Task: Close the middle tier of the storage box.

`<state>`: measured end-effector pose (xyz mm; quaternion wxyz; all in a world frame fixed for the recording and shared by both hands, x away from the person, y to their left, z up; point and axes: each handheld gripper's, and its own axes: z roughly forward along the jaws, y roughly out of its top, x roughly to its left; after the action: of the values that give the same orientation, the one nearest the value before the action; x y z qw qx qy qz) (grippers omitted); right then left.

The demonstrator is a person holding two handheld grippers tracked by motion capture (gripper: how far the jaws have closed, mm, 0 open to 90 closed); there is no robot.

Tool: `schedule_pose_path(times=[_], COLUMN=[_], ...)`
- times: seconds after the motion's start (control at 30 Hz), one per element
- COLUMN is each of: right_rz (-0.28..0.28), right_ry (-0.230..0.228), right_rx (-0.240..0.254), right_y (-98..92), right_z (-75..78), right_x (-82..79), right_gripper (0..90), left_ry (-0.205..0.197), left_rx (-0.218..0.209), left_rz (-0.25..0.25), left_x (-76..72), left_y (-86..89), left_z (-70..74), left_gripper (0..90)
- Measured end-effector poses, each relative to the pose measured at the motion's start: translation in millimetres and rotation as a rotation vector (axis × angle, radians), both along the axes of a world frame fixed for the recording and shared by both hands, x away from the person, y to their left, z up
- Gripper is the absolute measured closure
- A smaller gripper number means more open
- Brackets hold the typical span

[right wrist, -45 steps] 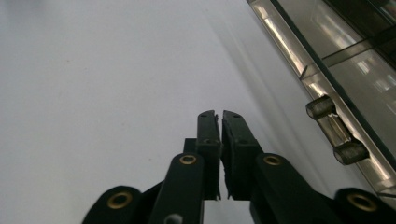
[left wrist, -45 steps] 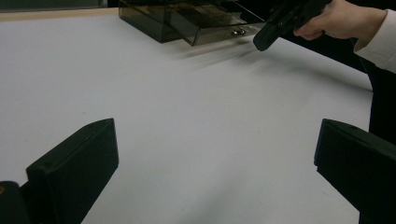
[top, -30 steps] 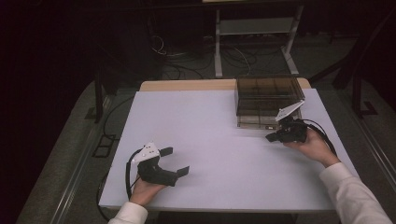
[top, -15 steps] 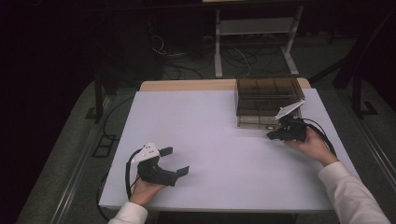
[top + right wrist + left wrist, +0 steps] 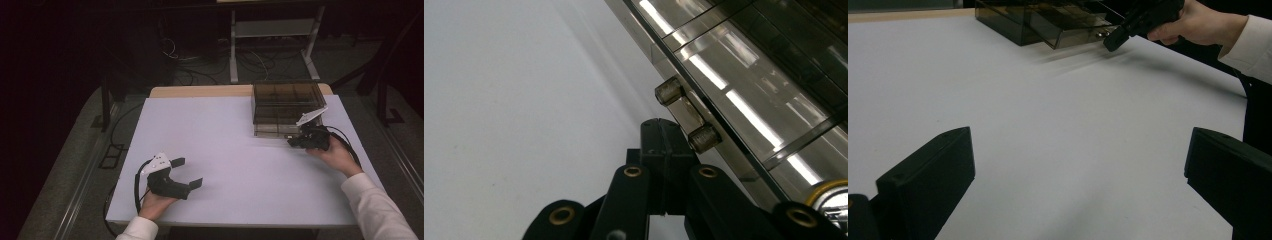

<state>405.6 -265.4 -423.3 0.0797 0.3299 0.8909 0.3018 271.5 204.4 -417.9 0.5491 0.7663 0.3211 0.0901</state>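
Note:
A smoky see-through drawer box (image 5: 285, 102) stands at the table's back right. Its lowest drawer (image 5: 1068, 32) juts out slightly toward me. My right gripper (image 5: 293, 143) is at the box's front; a hand in a white sleeve holds it. In the right gripper view its jaws (image 5: 663, 132) are pressed together with nothing between them, the tip right beside the drawer's small bar handle (image 5: 685, 114). Whether it touches the handle I cannot tell. My left gripper (image 5: 189, 172) rests at the near left of the table, jaws wide apart (image 5: 1078, 175) and empty.
The white table top (image 5: 230, 145) is bare between the two grippers. A wooden strip (image 5: 200, 91) runs along its far edge. Behind the table, a metal stand (image 5: 270, 30) and cables lie on the dark floor.

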Motion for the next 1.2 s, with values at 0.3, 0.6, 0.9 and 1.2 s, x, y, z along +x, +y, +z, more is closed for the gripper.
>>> schedule_pose_path(times=[0.3, 0.6, 0.9, 1.2], right_rz=[-0.016, -0.041, -0.049, -0.066], right_ry=[-0.024, -0.035, -0.043, -0.047], right_rx=[0.011, 0.026, 0.026, 0.036], right_y=[-1.3, -6.9, -6.9, -7.9], right_z=[2.9, 3.0, 11.0, 11.1], right_x=[1.7, 6.3, 11.9, 15.6], right_gripper=[88.7, 88.7, 88.7, 88.7], left_ry=[0.003, 0.007, 0.006, 0.006], left_rx=[-0.001, -0.002, -0.002, -0.001], left_rz=[0.000, 0.000, 0.000, -0.001], left_x=[0.0, 0.4, 0.4, 0.4], left_y=[-0.4, -0.8, -0.8, -0.9], left_z=[-0.4, -0.9, -0.8, -0.8], left_gripper=[0.0, 0.0, 0.0, 0.0])
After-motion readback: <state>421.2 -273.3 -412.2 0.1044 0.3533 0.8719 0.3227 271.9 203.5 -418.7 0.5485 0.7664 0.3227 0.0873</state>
